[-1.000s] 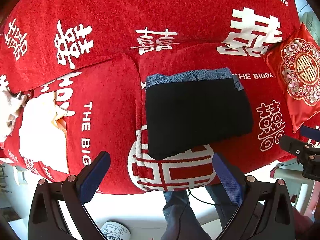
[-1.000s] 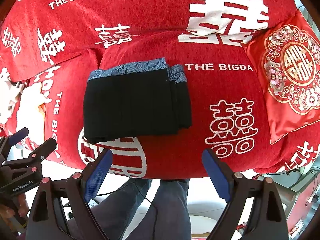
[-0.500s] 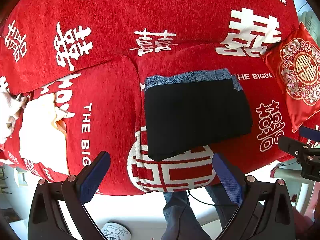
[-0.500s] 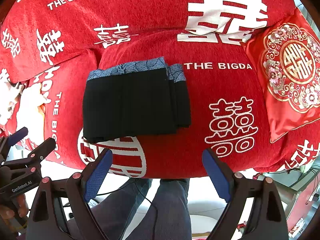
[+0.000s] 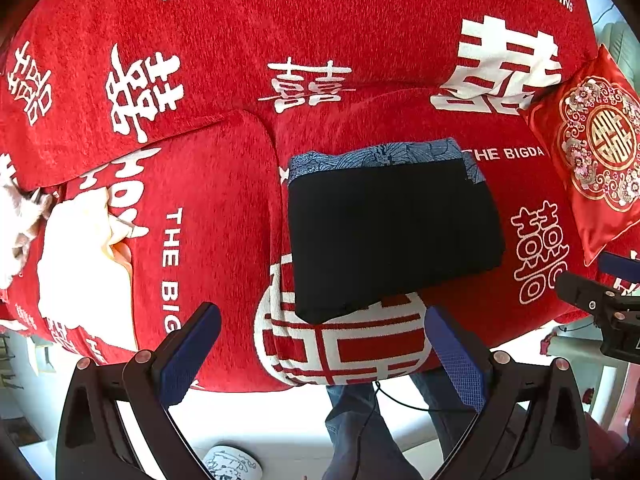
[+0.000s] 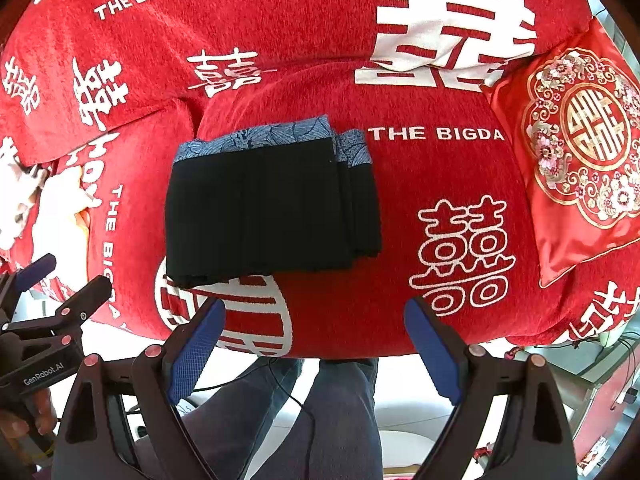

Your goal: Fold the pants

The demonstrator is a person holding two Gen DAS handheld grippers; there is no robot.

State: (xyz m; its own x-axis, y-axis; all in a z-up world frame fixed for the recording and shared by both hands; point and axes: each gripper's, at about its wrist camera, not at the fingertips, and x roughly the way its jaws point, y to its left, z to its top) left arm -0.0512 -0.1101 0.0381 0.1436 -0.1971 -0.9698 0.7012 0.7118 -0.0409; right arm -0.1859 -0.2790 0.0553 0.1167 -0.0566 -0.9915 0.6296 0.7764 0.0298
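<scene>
A red sofa cover is spreading across both views, printed in white with "THE BIGDAY", part of "HAPPY WEDDING" and double-happiness characters. The pants, black with a blue patterned waistband along the far edge, are lying folded into a flat rectangle on the seat cushion, their near edge overlapping a large white emblem. An embroidered red pillow is leaning at the right. White cloth is sitting on the left cushion. The left gripper is hovering above the sofa's front edge, jaws spread wide and empty. The right gripper, likewise gaping with nothing between its blue pads, is pointing down; "GenRobot.AI" is showing on the left tool's body.
</scene>
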